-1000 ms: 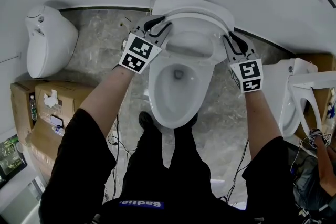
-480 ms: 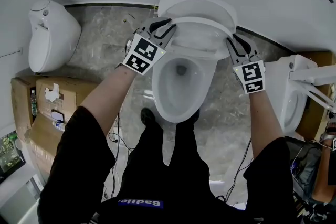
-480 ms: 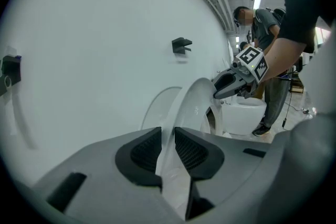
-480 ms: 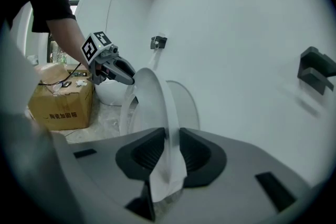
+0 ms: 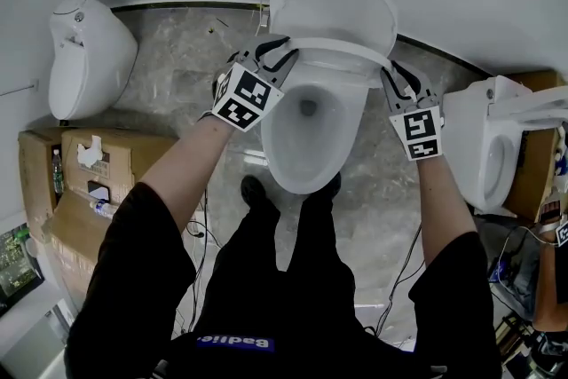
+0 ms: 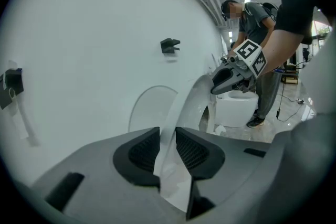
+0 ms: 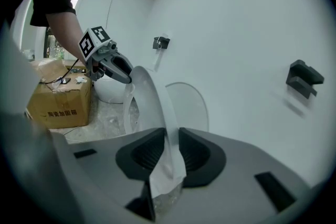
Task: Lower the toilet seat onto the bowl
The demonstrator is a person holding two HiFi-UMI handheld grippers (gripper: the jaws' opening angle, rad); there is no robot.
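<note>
Left claw (image 5: 286, 50) opening slightly around the toilet seat (image 5: 342, 43), right claw (image 5: 393, 72) clamped on its other edge; seat half-raised over the bowl (image 5: 269, 134). Mid-lowering, next: swing down gently.

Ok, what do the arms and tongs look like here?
The left tongs and right tongs are grey with black ribbed pads, each carrying a white cube of black square markers. Black short sleeves, bare forearms. The left jaws are opening, the toilet seat between them.
</note>
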